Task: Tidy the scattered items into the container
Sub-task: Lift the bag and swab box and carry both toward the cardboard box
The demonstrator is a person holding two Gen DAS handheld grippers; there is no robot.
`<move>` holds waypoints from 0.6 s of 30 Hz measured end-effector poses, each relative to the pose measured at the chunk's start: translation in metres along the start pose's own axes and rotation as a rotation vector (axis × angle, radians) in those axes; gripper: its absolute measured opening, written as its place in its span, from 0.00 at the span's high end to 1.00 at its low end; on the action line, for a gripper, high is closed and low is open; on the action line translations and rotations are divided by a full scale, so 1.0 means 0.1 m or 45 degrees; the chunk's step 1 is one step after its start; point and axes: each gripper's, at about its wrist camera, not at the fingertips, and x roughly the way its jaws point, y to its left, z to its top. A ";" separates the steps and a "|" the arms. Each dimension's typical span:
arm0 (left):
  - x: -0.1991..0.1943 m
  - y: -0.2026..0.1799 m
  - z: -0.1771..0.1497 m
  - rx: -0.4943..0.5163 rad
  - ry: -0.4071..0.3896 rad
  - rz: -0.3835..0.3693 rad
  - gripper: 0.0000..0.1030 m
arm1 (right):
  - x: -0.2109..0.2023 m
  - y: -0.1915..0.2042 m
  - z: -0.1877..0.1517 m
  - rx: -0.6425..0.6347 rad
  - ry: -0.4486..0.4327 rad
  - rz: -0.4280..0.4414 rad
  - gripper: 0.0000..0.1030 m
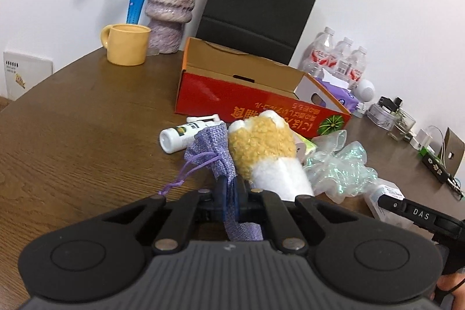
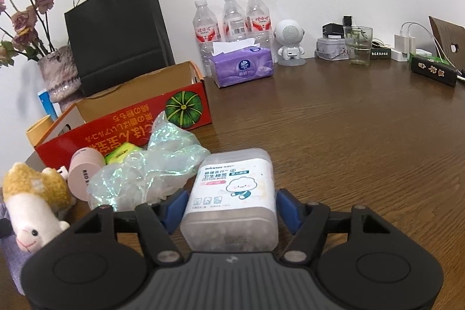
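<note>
Left tool (image 1: 231, 193): pinching the purple drawstring pouch (image 1: 213, 153) beside the plush toy (image 1: 267, 147).
Right tool (image 2: 229, 208): gripping the cotton-bud box (image 2: 232, 193).
Container: red cardboard box (image 1: 247, 103) sitting open on the worktop (image 1: 87, 121), just behind the clutter.

Both wrist views low, close, facing red box (image 1: 247, 103).

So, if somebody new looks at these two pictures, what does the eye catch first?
Probably the red cardboard box with its lid open, in the middle of the brown table. In front of it, the left gripper pinches a purple pouch beside a yellow plush toy, and the right gripper holds a cotton swab box.
</note>
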 end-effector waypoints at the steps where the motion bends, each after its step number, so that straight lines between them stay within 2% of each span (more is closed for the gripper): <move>1: -0.01 0.00 0.00 0.003 -0.002 -0.002 0.95 | -0.01 -0.01 0.00 0.005 -0.004 0.001 0.36; 11: -0.11 0.01 0.00 0.027 -0.026 -0.017 0.95 | -0.15 -0.01 -0.03 -0.023 -0.010 0.077 0.36; 18: -0.10 0.09 -0.03 0.005 -0.008 -0.007 0.95 | -0.08 0.06 -0.04 -0.099 0.053 0.059 0.36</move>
